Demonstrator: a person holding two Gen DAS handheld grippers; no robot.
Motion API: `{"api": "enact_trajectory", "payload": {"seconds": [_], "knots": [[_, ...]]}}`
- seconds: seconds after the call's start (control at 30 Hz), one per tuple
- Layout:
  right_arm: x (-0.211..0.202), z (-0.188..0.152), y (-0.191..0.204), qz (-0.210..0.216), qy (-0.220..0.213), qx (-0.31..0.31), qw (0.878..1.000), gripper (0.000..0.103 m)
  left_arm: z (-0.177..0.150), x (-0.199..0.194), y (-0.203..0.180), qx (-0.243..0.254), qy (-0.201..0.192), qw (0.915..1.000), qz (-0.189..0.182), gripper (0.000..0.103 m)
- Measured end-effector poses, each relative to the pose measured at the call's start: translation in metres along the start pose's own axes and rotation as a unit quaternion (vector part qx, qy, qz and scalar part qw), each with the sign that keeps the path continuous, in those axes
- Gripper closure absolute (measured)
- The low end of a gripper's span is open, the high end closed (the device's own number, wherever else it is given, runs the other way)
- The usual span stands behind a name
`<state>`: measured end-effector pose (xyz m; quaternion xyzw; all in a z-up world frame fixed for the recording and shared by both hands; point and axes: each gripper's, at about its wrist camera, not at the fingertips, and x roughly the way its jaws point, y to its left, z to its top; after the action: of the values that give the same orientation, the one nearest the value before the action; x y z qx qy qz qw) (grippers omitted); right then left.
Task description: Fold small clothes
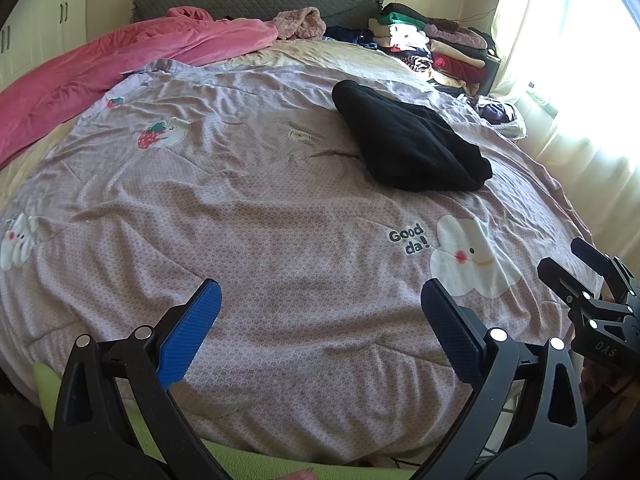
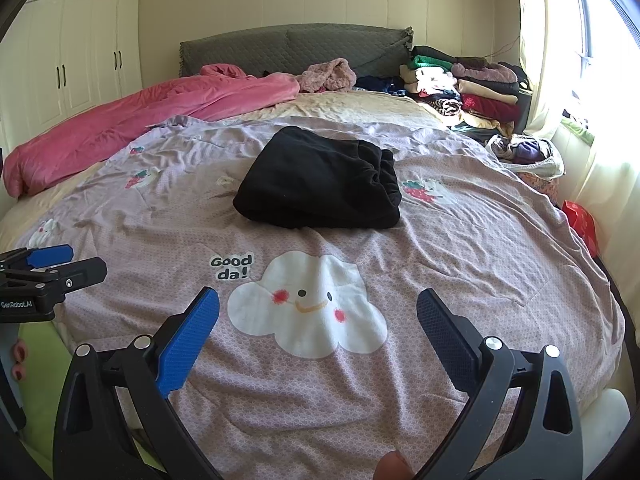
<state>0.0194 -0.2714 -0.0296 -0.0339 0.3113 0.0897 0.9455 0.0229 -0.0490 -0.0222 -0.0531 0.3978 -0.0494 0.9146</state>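
A black garment (image 1: 408, 140) lies folded into a thick bundle on the lilac quilt (image 1: 240, 208), far right in the left wrist view and mid-bed in the right wrist view (image 2: 320, 180). My left gripper (image 1: 320, 316) is open and empty, held above the quilt's near edge, well short of the garment. My right gripper (image 2: 318, 316) is open and empty above the white cloud print (image 2: 308, 308). The right gripper also shows at the left wrist view's right edge (image 1: 568, 264). The left gripper shows at the right wrist view's left edge (image 2: 60, 264).
A pink duvet (image 2: 140, 116) is bunched along the bed's left side. A stack of folded clothes (image 2: 468, 84) sits at the far right by the grey headboard (image 2: 296, 48). A basket of clothes (image 2: 528, 156) and a red bag (image 2: 582, 224) stand beside the bed under the bright window.
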Motion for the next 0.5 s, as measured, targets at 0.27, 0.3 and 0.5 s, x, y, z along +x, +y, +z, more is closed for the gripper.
{"api": "enact_trajectory", "payload": {"seconds": [0.27,0.3,0.5], "knots": [[-0.0001,0.0001,-0.0001,0.0,0.001,0.001,1.0,0.004,-0.0004,0.0,0.0002,0.0,0.0,1.0,0.001,0.009],[-0.0003,0.0001,0.0001,-0.001,0.001,0.001,1.0,0.004,-0.0004,0.0,0.0002,0.0,0.0,1.0,0.001,0.009],[-0.0015,-0.0009,-0.0005,-0.001,0.0,0.002,1.0,0.004,0.0007,0.0,0.0022,-0.001,0.001,1.0,0.002,0.009]]}}
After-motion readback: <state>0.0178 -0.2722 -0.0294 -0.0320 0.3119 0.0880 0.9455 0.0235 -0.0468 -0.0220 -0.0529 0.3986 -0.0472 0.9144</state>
